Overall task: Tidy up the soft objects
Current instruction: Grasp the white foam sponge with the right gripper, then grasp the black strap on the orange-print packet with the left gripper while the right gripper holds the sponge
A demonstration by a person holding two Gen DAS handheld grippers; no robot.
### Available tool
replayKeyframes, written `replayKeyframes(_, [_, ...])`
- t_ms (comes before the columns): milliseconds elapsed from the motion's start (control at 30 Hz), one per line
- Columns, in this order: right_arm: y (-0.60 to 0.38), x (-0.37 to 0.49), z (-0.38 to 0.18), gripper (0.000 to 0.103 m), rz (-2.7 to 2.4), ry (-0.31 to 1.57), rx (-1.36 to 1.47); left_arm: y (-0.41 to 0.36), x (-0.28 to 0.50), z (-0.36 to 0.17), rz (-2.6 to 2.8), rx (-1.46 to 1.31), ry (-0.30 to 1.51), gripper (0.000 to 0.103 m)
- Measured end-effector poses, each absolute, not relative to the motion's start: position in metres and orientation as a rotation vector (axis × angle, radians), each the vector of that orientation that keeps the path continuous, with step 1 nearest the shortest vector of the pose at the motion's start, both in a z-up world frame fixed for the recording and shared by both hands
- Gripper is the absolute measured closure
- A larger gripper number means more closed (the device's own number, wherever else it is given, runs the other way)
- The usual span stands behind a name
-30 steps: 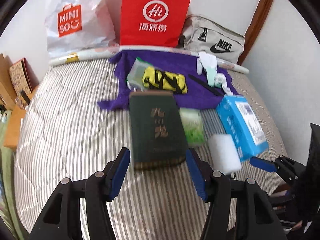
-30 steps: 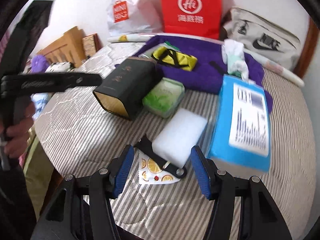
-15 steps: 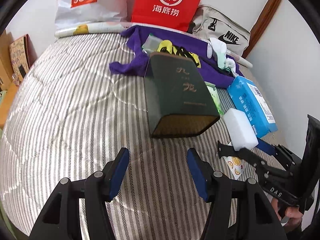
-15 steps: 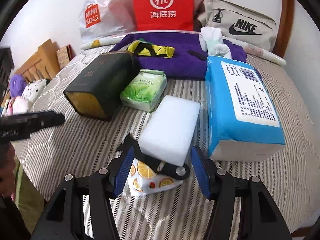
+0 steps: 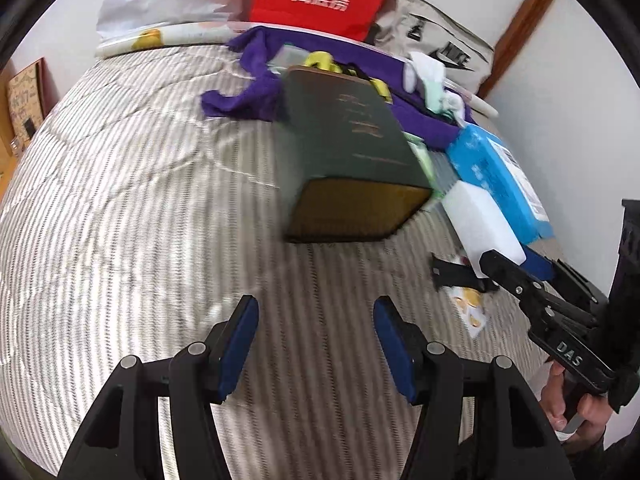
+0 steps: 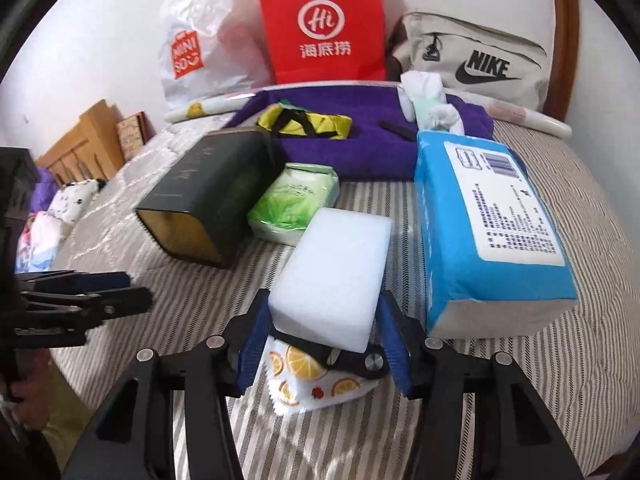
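Note:
A white sponge [image 6: 336,264] lies on the striped bed, its near end on a fruit-print cloth [image 6: 304,372] with a black clip. My right gripper [image 6: 324,300] straddles that near end. Its jaws are closing, and the blue pads stand just beside the sponge's sides without squeezing it. A blue tissue pack [image 6: 480,220] lies to the right and a green tissue pack [image 6: 292,200] behind. My left gripper [image 5: 316,304] hangs open and empty over bare bedding, short of a dark green box [image 5: 348,152]. In the left wrist view the right gripper [image 5: 508,260] is at the sponge [image 5: 480,224].
A purple towel [image 6: 360,128] at the back carries a yellow-and-black bundle [image 6: 304,122] and white socks [image 6: 428,100]. Behind stand a red paper bag [image 6: 324,24], a white plastic bag [image 6: 200,40] and a grey pouch [image 6: 476,60]. The bed edge runs close below the right gripper.
The left gripper has come lower and nearer the green box. The right gripper has slid forward around the sponge's near end and its jaws have narrowed.

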State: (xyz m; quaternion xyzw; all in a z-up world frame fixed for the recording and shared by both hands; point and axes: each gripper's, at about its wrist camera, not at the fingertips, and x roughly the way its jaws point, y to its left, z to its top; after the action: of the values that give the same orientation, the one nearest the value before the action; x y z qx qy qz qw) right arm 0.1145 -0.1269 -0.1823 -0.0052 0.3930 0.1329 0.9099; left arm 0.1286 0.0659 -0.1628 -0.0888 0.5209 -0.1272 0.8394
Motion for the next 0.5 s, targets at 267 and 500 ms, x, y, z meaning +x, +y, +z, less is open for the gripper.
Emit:
replayKeyframes(267, [-0.157,0.077,-0.174,0.051,0.437,0.791,-0.059,0.0,0.113,-0.157,-0.397,-0.024,1.075,0.045])
replayKeyframes(500, [-0.2,0.051,-0.178,0.052,0.48,0.789,-0.028,-0.035,0.12,-0.163,-0.466,0.043,1.064,0.045])
